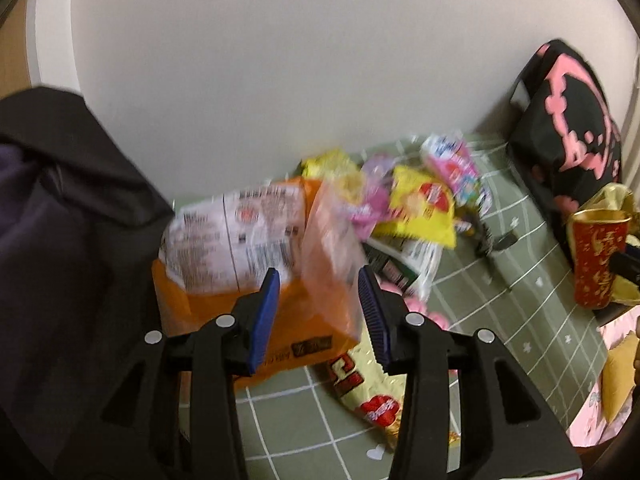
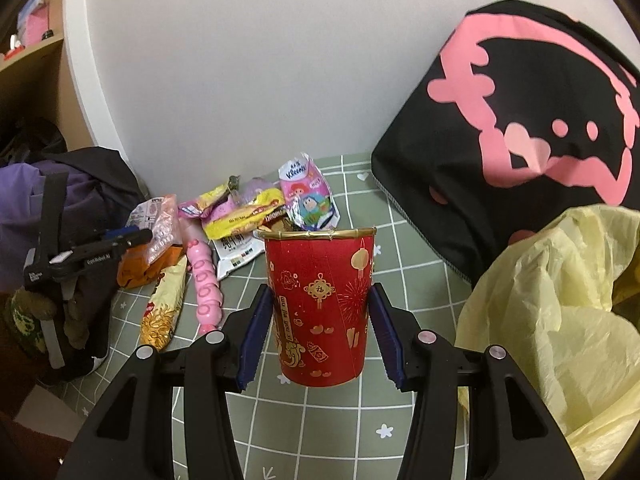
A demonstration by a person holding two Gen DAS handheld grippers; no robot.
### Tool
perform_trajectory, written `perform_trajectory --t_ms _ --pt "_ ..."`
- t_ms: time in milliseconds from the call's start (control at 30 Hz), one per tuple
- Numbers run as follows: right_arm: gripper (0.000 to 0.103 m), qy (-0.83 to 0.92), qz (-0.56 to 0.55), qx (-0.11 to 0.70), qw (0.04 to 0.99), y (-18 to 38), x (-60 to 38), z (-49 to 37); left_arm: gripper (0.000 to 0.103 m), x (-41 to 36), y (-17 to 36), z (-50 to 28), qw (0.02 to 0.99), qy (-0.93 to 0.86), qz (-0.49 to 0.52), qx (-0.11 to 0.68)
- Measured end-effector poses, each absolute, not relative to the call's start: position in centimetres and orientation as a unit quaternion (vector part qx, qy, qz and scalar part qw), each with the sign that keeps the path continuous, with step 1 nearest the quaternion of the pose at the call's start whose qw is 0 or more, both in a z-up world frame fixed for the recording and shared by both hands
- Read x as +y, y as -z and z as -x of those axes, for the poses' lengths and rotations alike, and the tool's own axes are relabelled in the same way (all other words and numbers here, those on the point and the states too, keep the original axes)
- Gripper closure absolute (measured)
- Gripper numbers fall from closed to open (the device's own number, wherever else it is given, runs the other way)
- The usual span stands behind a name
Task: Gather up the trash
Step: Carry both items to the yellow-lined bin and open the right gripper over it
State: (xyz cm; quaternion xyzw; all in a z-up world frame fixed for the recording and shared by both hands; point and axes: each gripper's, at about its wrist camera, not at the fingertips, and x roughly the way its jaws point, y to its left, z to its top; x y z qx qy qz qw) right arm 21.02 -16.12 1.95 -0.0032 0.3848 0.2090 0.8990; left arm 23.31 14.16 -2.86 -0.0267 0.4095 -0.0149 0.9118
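The right tool (image 2: 320,320) clamps its ribbed blue pads on a red paper cup (image 2: 322,308) printed with gold lanterns and fireworks. Beside the cup slumps a thin yellow plastic bag (image 2: 560,320). Behind the cup, glossy crinkled wrappers (image 2: 240,216) lie heaped on the green grid-patterned table (image 2: 320,420). The left tool (image 1: 318,320) stands apart around a translucent orange packet (image 1: 328,248), its print blurred.

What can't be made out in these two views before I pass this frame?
- Left wrist view: print on the orange bag and the clear wrapper between the left tongs is lost to motion blur; whether the pads touch it is unclear.
- Right wrist view: the red cup hides its own contents behind its wall.
- Right wrist view: the yellow bin bag is cut off by the right edge.
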Motion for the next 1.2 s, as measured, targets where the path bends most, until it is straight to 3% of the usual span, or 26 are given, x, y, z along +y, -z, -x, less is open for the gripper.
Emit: perform_trajectory --t_ms 167,200,233,333,667,1033,1200 --pt "0.056 -0.213 0.002 0.398 0.892 -1.2 -15.3 -21.1 0.064 13.6 4.6 -23.9 0.894 -0.002 0.037 0.447" --pt "0.056 -0.214 0.004 0.398 0.892 -1.1 -15.2 -21.1 0.067 13.4 4.8 -24.0 0.892 -0.003 0.037 0.450" --pt "0.056 -0.216 0.005 0.398 0.891 -1.1 -14.9 -21.1 0.086 13.2 4.9 -24.0 0.892 -0.006 0.036 0.451" --pt "0.056 -0.221 0.008 0.394 0.892 -1.3 -14.6 -21.0 0.091 12.8 4.2 -24.0 0.894 -0.010 0.040 0.446" --pt "0.056 -0.208 0.015 0.345 0.915 -5.0 -16.3 -21.5 0.093 11.5 -5.7 -23.0 0.927 0.053 0.089 0.360" --pt "0.056 -0.130 0.035 0.271 0.953 -11.5 -24.3 -21.5 0.092 -0.6 -12.2 -25.1 0.922 0.189 0.081 0.327" --pt "0.056 -0.084 0.033 0.284 0.955 -11.9 -30.3 -22.4 0.092 -7.0 -13.1 -26.4 0.910 0.247 0.066 0.327"
